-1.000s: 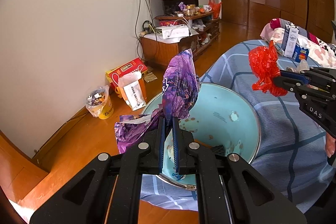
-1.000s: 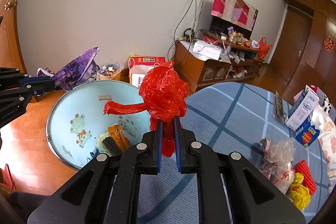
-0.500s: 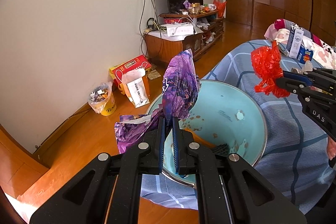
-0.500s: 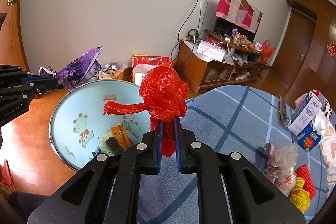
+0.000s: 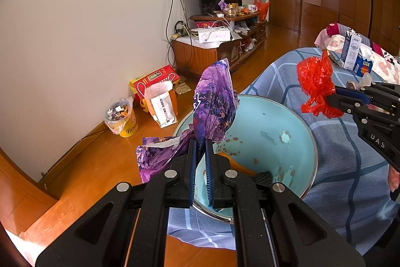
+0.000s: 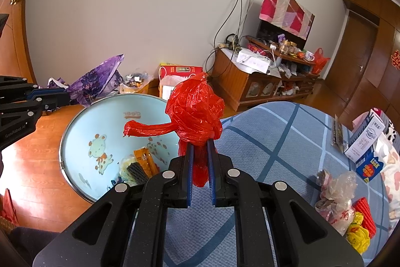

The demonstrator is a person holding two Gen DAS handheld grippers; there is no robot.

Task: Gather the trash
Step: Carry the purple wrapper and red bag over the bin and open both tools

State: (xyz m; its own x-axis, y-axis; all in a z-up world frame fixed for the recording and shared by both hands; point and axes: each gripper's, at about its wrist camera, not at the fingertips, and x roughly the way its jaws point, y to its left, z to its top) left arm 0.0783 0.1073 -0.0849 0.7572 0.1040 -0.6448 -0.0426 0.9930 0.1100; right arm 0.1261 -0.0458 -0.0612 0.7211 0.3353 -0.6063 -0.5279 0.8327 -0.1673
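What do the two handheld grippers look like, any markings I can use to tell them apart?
Both are matte black speckled frames with silver pivot bolts and blue finger pads. The left gripper carries small white lettering on its side, seen from the right camera; the right gripper shows white letters "DAS".

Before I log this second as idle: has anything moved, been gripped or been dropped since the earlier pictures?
Nothing visibly changed. The left gripper stays shut on the purple wrapper, the right gripper on the red plastic bag, both beside the blue basin.
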